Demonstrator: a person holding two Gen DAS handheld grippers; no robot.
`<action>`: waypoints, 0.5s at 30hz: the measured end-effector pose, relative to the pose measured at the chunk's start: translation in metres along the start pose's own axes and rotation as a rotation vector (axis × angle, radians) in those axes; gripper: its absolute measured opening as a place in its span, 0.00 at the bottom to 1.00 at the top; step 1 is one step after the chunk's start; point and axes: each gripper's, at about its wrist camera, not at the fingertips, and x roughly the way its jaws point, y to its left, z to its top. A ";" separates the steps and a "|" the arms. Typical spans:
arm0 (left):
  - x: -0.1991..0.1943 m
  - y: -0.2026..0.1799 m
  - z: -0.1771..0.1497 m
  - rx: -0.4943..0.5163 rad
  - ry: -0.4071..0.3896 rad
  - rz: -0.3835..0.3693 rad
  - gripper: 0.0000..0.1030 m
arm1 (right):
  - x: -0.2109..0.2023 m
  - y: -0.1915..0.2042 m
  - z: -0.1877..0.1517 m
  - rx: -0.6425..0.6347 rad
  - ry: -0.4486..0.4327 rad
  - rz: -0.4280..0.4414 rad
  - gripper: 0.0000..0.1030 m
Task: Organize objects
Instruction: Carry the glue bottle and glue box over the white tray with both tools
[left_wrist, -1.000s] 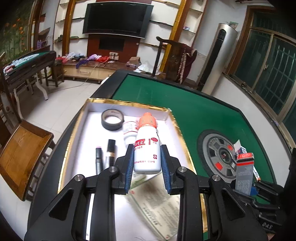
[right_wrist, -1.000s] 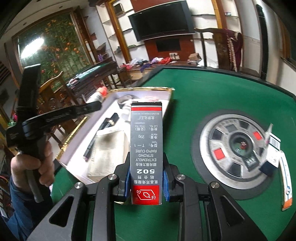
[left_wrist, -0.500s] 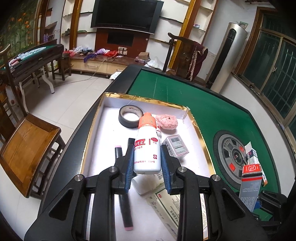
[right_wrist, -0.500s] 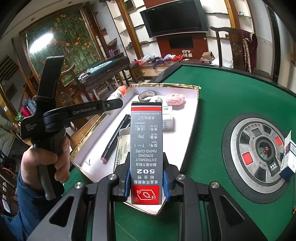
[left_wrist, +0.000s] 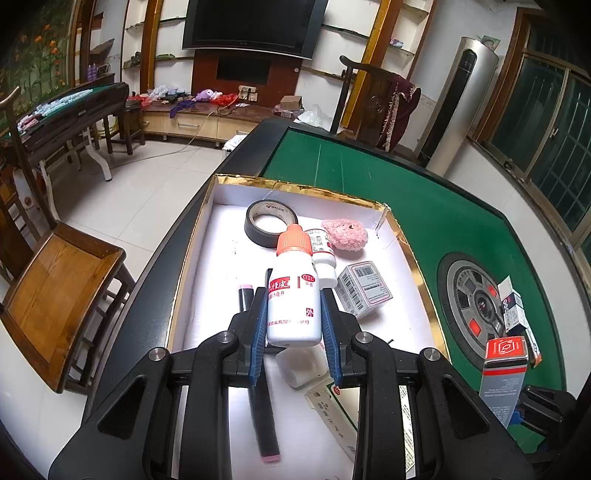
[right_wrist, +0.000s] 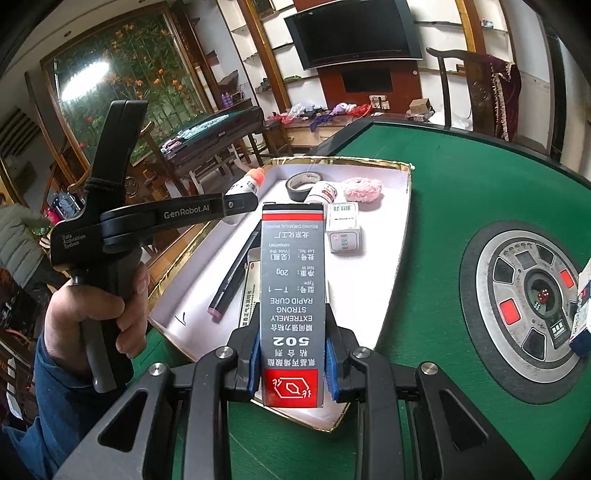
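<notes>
The green surface (right_wrist: 461, 177) carries a shallow white tray (left_wrist: 410, 251) with a gold rim, and this tray already holds a tape roll (left_wrist: 271, 223), a pink fluffy thing (left_wrist: 345, 234), a small barcode box (left_wrist: 364, 288), a long dark pen (left_wrist: 260, 406) and some leaflets.

The left claw (left_wrist: 294, 325) hangs over the tray and pinches a white bottle (left_wrist: 293, 299) with an orange cap; the long axis of the bottle points forward, toward the far wall of the tray.

The right claw (right_wrist: 291, 358) pinches the grey 502 glue box (right_wrist: 293, 295) by its red end, and this box also points forward. The tray lies ahead and a little left of it, below.

I judge that the left claw is nearer to a free place, so it needs only to go down.
</notes>
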 end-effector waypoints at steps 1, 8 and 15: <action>0.000 0.000 0.000 -0.001 0.000 0.001 0.26 | 0.000 0.001 0.000 -0.001 0.000 0.001 0.25; 0.003 0.001 0.000 0.013 0.015 -0.002 0.26 | 0.006 0.004 0.000 0.003 0.012 0.007 0.26; 0.007 0.005 0.000 0.010 0.030 0.002 0.26 | 0.009 0.008 0.001 -0.005 0.017 0.016 0.26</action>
